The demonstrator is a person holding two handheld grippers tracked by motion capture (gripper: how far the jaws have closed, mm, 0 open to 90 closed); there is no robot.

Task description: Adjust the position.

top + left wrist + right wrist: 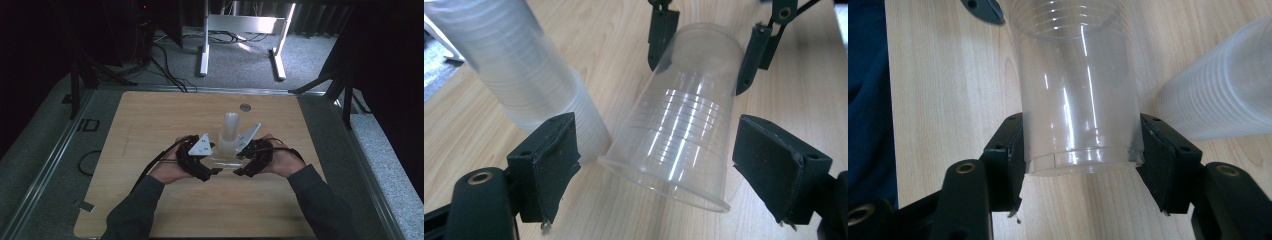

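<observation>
- the step in hand looks like a handover of one clear ribbed plastic cup (1075,95), just separated from the tall stack of translucent plastic cups (229,131) standing at the middle of the pale wooden table (150,130).
- the single cup lies on its side in the air between the two grippers, just in front of the stack and above the table top.
- the right gripper (1078,150) pinches the cup by its narrow base end, a black pad pressed on each side.
- the left gripper (656,170) has its jaws spread either side of the cup's open rim, with a gap showing between each pad and the wall; it is not gripping.
- my reading: the left gripper has let go and the cup now rests with the right alone.
- next move, as i judge it: draw the left gripper clear of the rim without knocking it, then have the right turn the cup upright and set it on bare table away from the stack; the thin wall calls for a gentle squeeze.
</observation>
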